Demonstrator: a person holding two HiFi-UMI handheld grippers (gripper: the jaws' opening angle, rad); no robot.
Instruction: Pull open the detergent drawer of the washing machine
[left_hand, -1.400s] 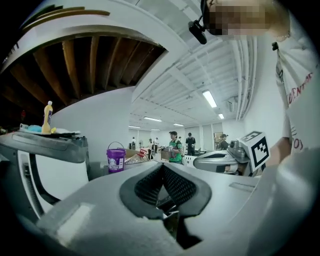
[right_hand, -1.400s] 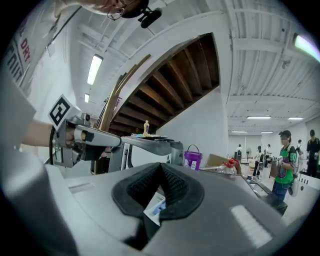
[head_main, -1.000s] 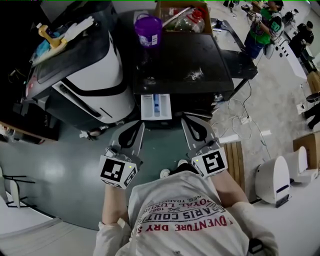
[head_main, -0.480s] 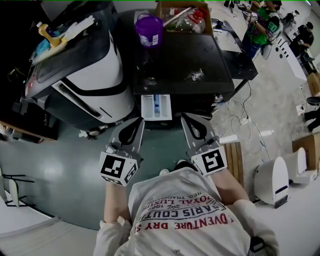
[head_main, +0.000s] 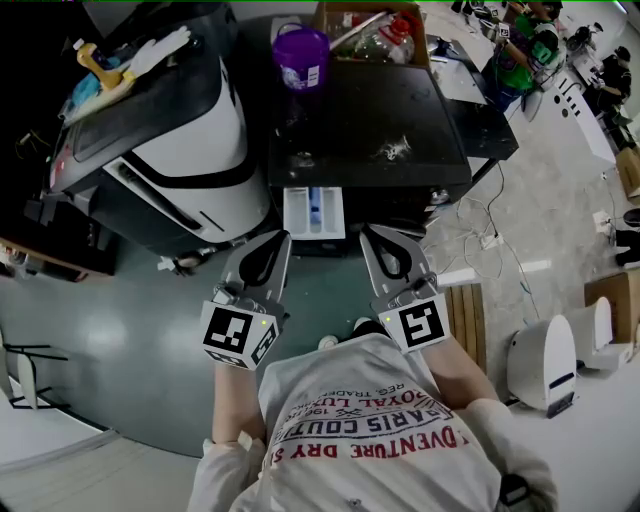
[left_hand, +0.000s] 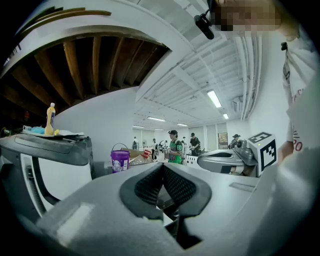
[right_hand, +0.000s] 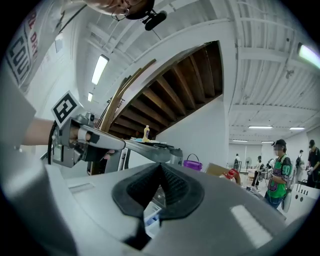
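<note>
The black washing machine (head_main: 370, 120) at centre frame has a smooth, glossy top, scuffed with pale smears. Its white detergent drawer (head_main: 314, 212) just below looks like hard plastic, with a blue plastic insert. At the upper edge, your purple bucket (head_main: 302, 58) is shiny plastic, and the brown box (head_main: 322, 20) beside it is dull cardboard. Your left gripper (left_hand: 163, 166) and right gripper (right_hand: 161, 166) have matt grey plastic shells, and their black pads (left_hand: 147, 187) are ribbed and look rubbery. The grey-green floor (head_main: 130, 330) at left is smooth with a soft sheen. Your white shirt (head_main: 370, 440) at the bottom is printed cloth.
</note>
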